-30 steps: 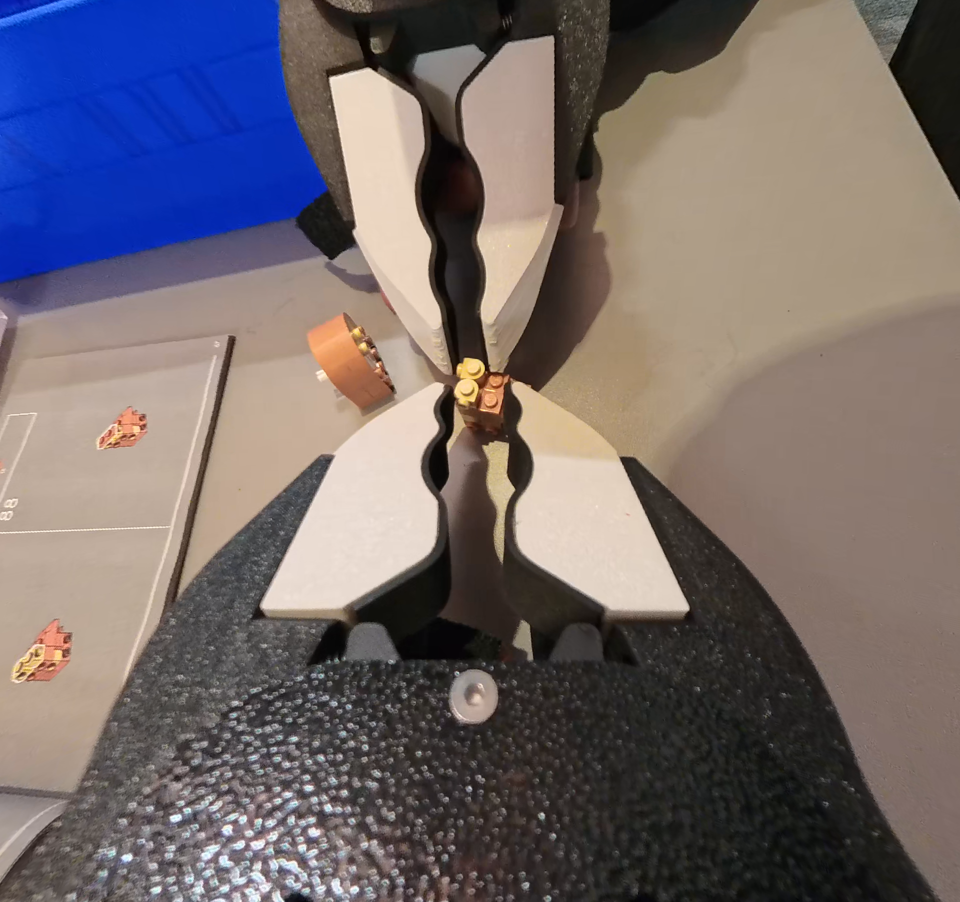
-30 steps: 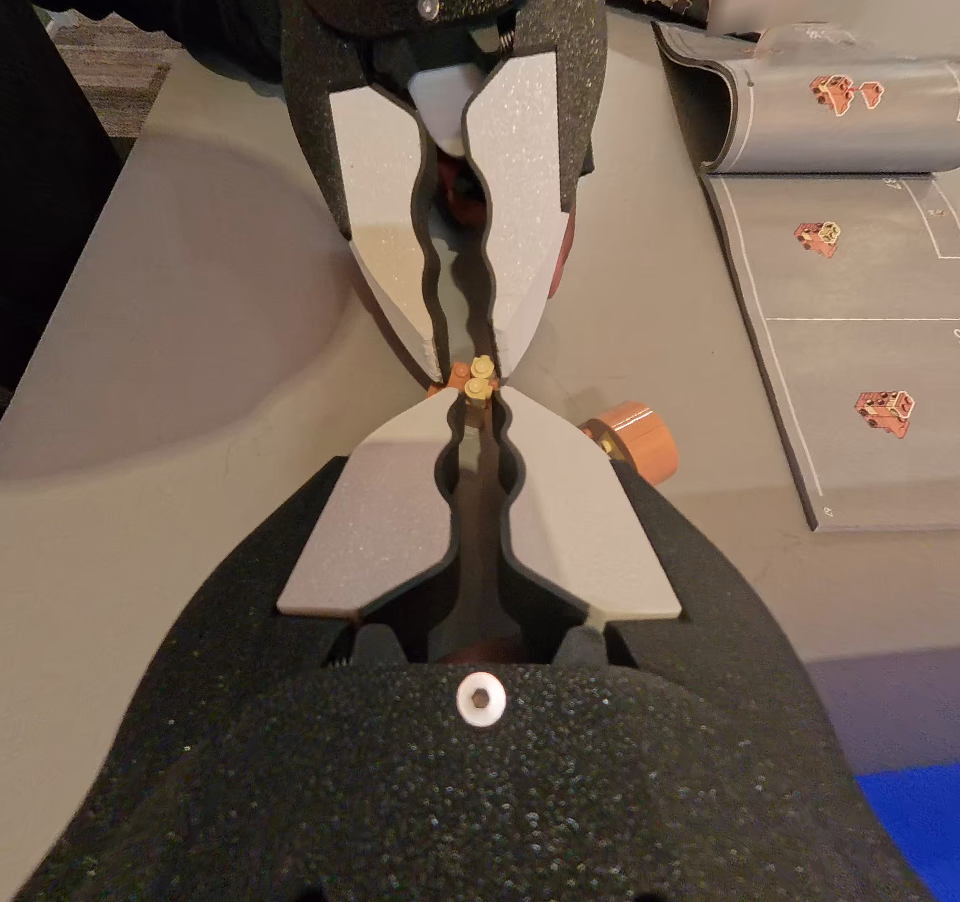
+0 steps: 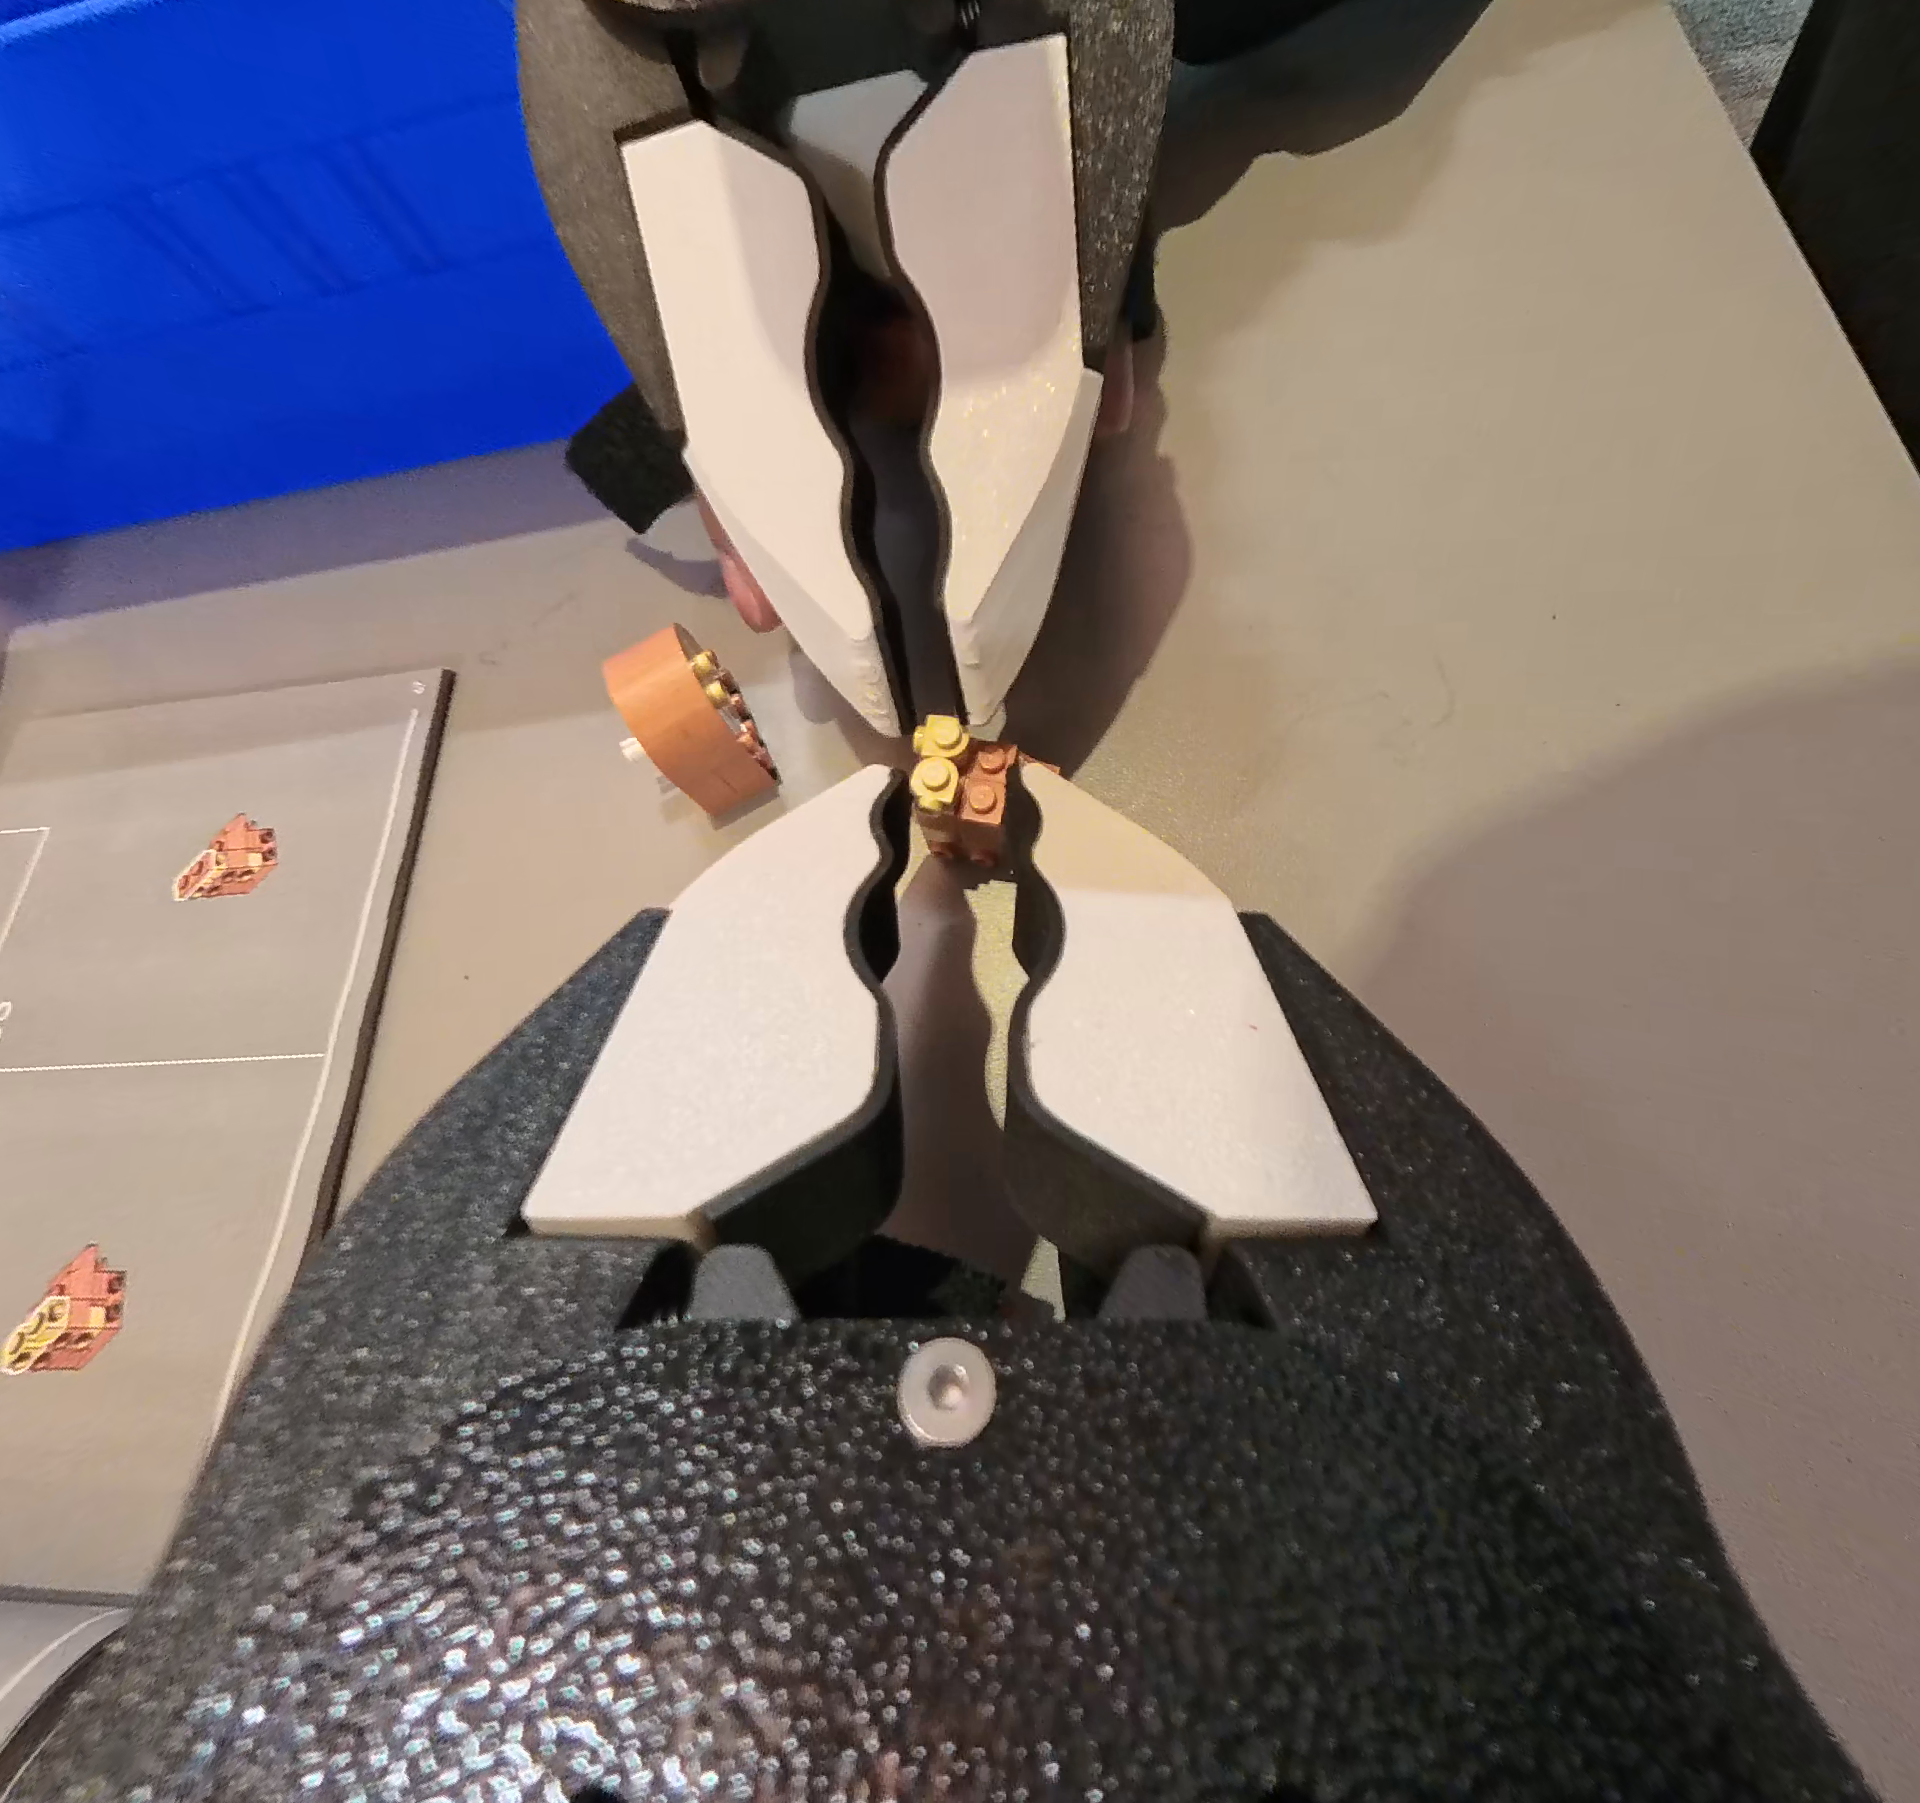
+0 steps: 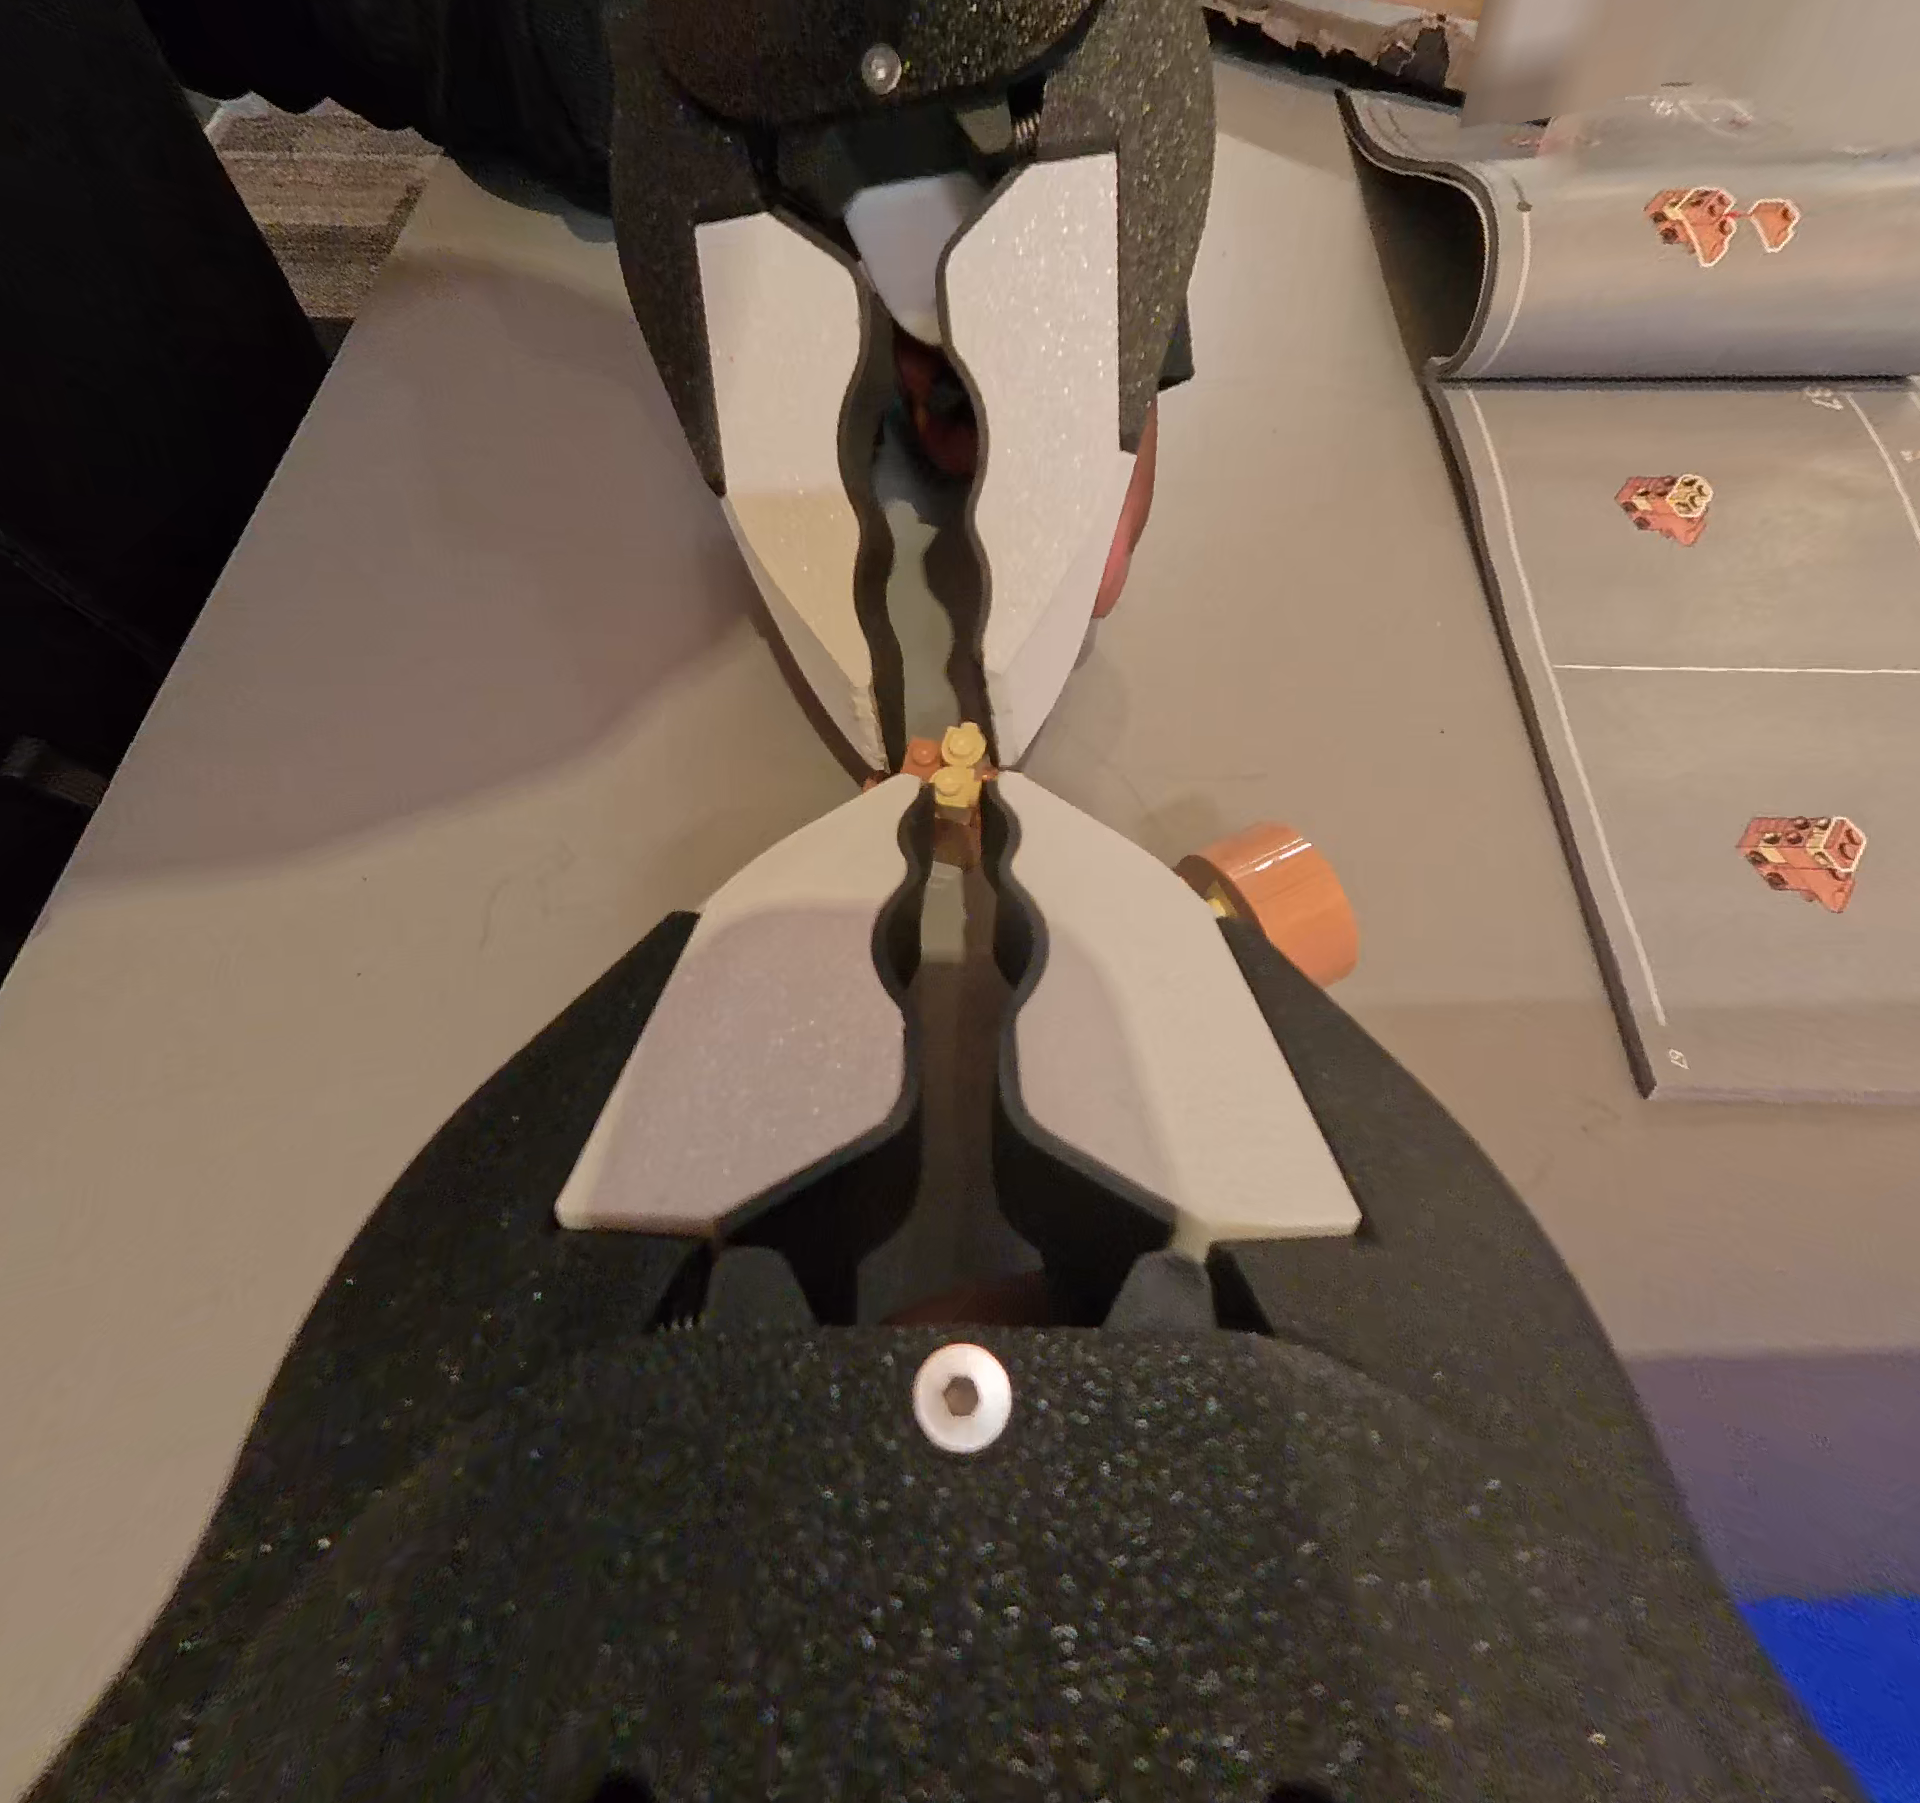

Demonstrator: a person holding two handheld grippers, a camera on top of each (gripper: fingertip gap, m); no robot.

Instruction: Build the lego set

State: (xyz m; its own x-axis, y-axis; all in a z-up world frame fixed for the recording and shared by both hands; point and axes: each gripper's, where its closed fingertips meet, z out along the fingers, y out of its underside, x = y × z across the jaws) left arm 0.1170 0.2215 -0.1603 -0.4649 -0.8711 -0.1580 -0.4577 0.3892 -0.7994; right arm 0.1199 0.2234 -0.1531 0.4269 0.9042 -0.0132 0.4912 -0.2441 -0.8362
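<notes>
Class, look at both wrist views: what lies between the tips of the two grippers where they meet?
A small brick cluster, brown with two yellow round studs, sits between the left gripper and right gripper; both sets of fingers close on it. Both views show this.

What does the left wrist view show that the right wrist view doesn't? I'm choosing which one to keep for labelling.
Only the left wrist view shows the large blue bin and the studded face of the brown round piece. Only the right wrist view shows the mat's curled-up end and dark carpet. Both show the left gripper and right gripper meeting tip to tip on the small brown-and-yellow brick assembly, on the grey table.
</notes>
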